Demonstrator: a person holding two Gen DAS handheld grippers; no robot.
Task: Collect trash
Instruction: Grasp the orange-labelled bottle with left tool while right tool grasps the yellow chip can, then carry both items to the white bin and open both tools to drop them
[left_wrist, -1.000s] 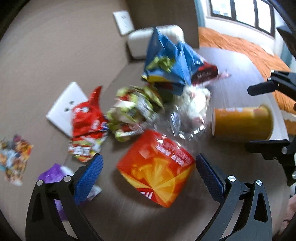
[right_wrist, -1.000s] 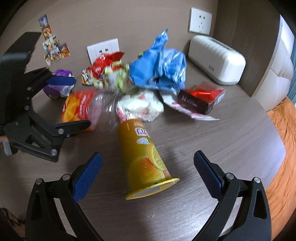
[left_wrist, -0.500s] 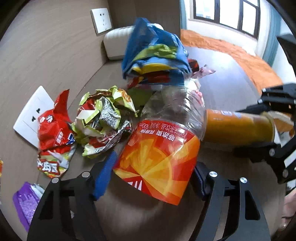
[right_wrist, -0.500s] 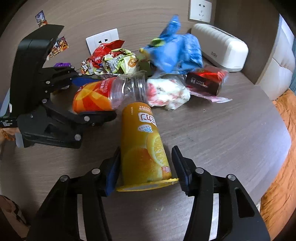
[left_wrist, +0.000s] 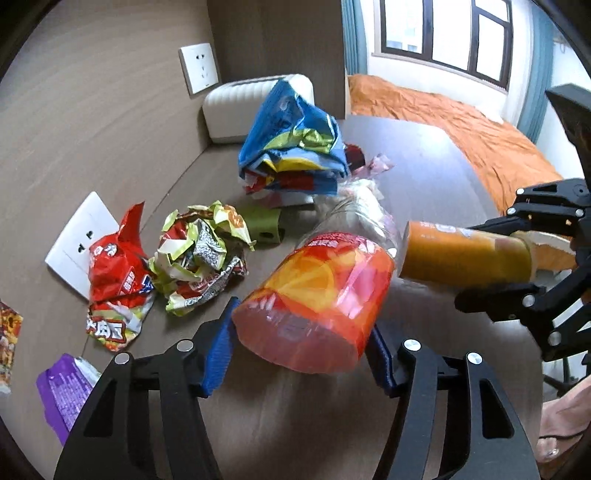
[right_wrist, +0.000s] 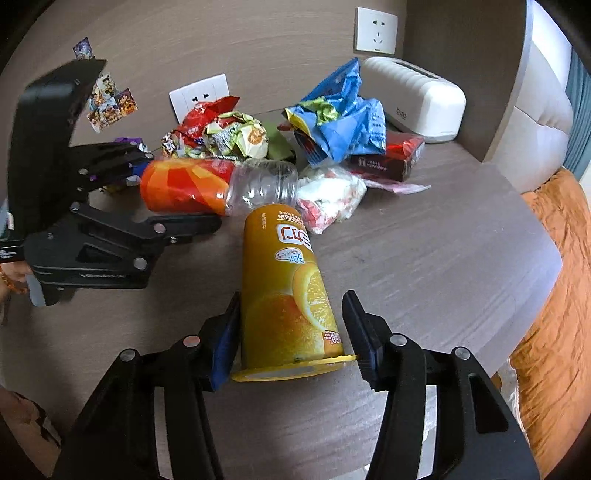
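Note:
My left gripper (left_wrist: 301, 350) is shut on a clear plastic bottle with an orange label (left_wrist: 317, 295), held base-first above the table; it also shows in the right wrist view (right_wrist: 192, 186). My right gripper (right_wrist: 291, 339) is shut on a yellow paper cup (right_wrist: 288, 295), lifted on its side with its rim toward the camera; the cup shows at the right of the left wrist view (left_wrist: 461, 258). Crumpled wrappers lie on the table behind: a red one (left_wrist: 114, 280), a green-white one (left_wrist: 199, 254), a blue bag (left_wrist: 295, 140) and a purple one (left_wrist: 62, 391).
A white toaster (right_wrist: 417, 99) stands against the back wall. A dark red box (right_wrist: 388, 158) and a white-red plastic bag (right_wrist: 328, 195) lie by the blue bag. Wall sockets (right_wrist: 199, 96) sit behind the pile. An orange bed (left_wrist: 461, 122) lies beyond the table edge.
Both grippers closed, the left on the bottle and the right on the cup, and lifted them off the table. The pile behind looks unmoved.

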